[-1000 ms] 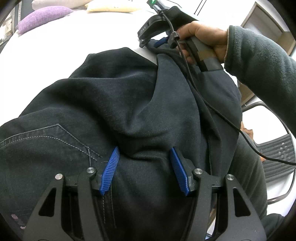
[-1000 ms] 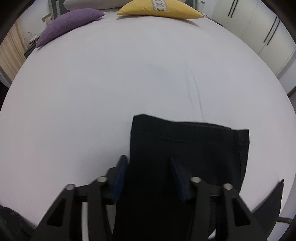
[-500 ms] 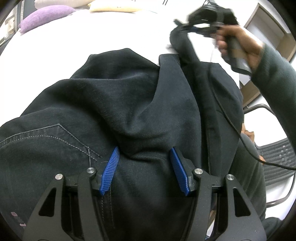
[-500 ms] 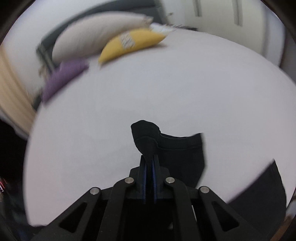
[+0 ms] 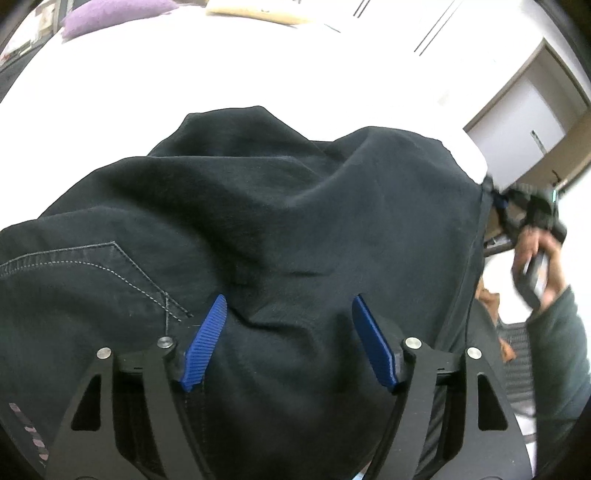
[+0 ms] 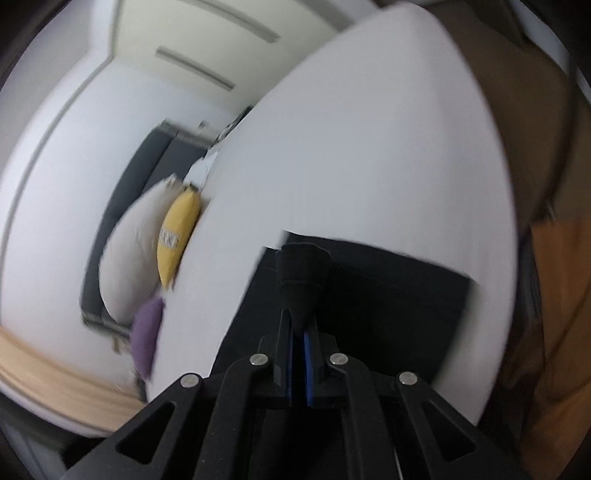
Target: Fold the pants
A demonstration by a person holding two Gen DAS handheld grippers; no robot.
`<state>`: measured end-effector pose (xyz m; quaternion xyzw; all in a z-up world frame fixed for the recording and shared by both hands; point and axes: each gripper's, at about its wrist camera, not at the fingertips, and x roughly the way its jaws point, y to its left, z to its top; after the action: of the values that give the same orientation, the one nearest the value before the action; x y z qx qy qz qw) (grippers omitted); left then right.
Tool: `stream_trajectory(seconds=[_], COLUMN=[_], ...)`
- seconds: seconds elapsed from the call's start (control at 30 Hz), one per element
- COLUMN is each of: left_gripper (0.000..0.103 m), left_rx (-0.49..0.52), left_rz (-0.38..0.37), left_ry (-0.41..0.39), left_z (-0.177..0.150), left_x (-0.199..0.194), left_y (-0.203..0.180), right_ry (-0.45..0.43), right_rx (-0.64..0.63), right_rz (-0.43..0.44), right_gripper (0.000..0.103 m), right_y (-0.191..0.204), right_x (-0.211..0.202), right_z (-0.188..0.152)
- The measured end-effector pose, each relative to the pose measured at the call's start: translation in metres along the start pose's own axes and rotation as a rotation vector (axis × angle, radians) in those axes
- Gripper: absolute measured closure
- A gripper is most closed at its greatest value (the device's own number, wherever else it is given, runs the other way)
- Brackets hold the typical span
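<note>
Dark pants lie bunched on the white bed, a stitched back pocket at the left. My left gripper is open, its blue pads resting on the fabric, one on each side of a fold. My right gripper is shut on the pants leg end and holds it up over the bed; it also shows in the left wrist view at the bed's right edge, pulling the fabric taut. The rest of the leg lies flat below it.
Purple and yellow pillows lie at the head of the bed, with a white pillow beside them. A wardrobe and an office chair stand off the right side.
My right gripper closed on the leg end, lifted it and swung it from the far side of the bed to the right edge, tilting as it went. My left gripper stayed open in place.
</note>
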<state>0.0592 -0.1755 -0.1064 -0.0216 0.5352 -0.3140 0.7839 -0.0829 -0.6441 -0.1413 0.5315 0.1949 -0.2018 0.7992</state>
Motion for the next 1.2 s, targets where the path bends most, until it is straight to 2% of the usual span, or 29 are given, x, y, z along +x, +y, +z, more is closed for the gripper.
stream_trajectory(seconds=[0.07,0.13,0.2,0.27,0.3,0.37,0.43,0.5,0.53,0.6,0.63,0.67,0.7,0.77,0.87,0.97,1.2], left_gripper=[0.033,0.033,0.033,0.033,0.033,0.033,0.033,0.032,0.032,0.032,0.032,0.032,0.032,0.032,0.032,0.032,0.032], left_rx=[0.007,0.025,0.038,0.044,0.047,0.059,0.065,0.070,0.072,0.073,0.074,0.074,0.075,0.075,0.068,0.060,0.050], left_rz=[0.011,0.030,0.050,0.062,0.066,0.077,0.087,0.094,0.099,0.107,0.110,0.114,0.116,0.117,0.112,0.108,0.096], left_ry=[0.006,0.011,0.017,0.021,0.022,0.027,0.032,0.035,0.036,0.038,0.039,0.039,0.040,0.042,0.043,0.041,0.033], left_z=[0.001,0.002,0.003,0.004,0.005,0.005,0.004,0.000,0.001,0.000,0.000,0.000,0.000,-0.001,0.000,0.001,0.005], left_x=[0.002,0.004,0.005,0.006,0.006,0.006,0.007,0.006,0.006,0.008,0.008,0.011,0.013,0.013,0.011,0.008,-0.001], left_y=[-0.002,-0.006,-0.012,-0.015,-0.018,-0.023,-0.029,-0.030,-0.031,-0.035,-0.036,-0.039,-0.040,-0.043,-0.043,-0.041,-0.035], right_ry=[0.024,0.047,0.060,0.054,0.052,0.043,0.044,0.051,0.063,0.075,0.084,0.112,0.129,0.110,0.052,-0.003,-0.042], right_rx=[0.071,0.123,0.154,0.148,0.148,0.162,0.156,0.149,0.142,0.107,0.084,0.076,0.100,0.107,0.128,0.086,0.181], right_rz=[0.035,0.048,0.090,0.104,0.113,0.136,0.120,0.078,0.057,0.046,0.045,0.043,0.049,0.062,0.116,0.143,0.097], right_gripper=[0.092,0.091,0.080,0.058,0.053,0.027,0.021,0.021,0.022,0.035,0.070,0.096,0.096,0.097,0.099,0.099,0.099], right_y=[-0.025,-0.035,-0.041,-0.037,-0.033,-0.028,-0.024,-0.021,-0.020,-0.014,-0.012,-0.014,-0.021,-0.028,-0.022,-0.020,-0.068], right_x=[0.000,0.008,0.005,0.004,0.006,0.010,0.014,0.021,0.025,0.030,0.031,0.035,0.035,0.026,0.015,-0.010,-0.015], right_z=[-0.003,-0.007,-0.007,-0.012,-0.011,-0.008,-0.003,0.003,0.005,0.009,0.010,0.009,0.008,0.007,0.011,0.012,-0.001])
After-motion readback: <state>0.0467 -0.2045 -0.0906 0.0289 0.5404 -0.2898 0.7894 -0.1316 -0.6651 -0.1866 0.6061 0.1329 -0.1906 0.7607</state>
